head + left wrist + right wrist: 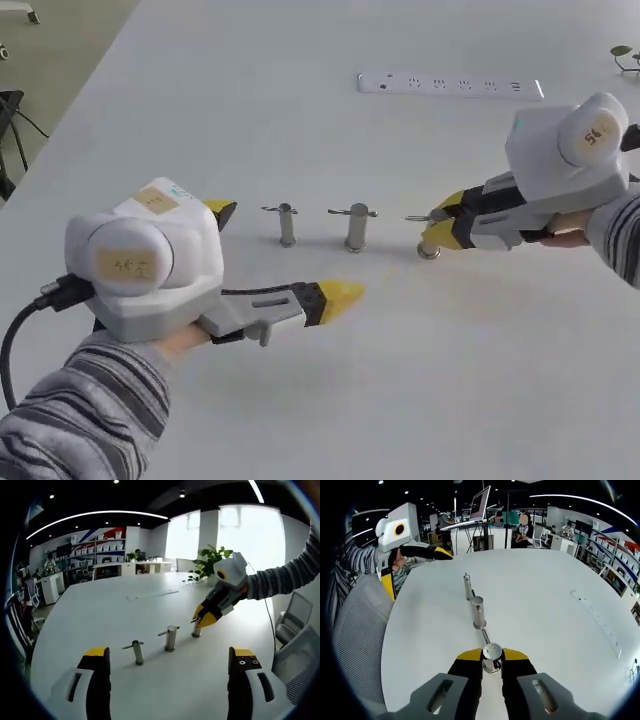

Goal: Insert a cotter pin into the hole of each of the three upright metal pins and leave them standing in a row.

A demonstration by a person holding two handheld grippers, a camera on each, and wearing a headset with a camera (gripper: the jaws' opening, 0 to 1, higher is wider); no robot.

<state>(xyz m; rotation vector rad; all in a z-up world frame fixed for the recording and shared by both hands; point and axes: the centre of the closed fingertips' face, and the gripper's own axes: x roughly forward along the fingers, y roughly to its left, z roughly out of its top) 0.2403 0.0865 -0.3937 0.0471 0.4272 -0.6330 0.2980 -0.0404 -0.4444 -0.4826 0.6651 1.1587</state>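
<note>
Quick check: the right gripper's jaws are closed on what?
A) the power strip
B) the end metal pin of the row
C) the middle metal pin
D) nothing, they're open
B: in the right gripper view, the right gripper has its yellow jaws closed on the end metal pin, while the middle metal pin and far metal pin stand free beyond it.

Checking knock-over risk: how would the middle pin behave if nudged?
Middle pin stands tall on a narrow base, so it likely tips easily. Once down, its round body might roll, though the cotter pin across it may stop that.
</note>
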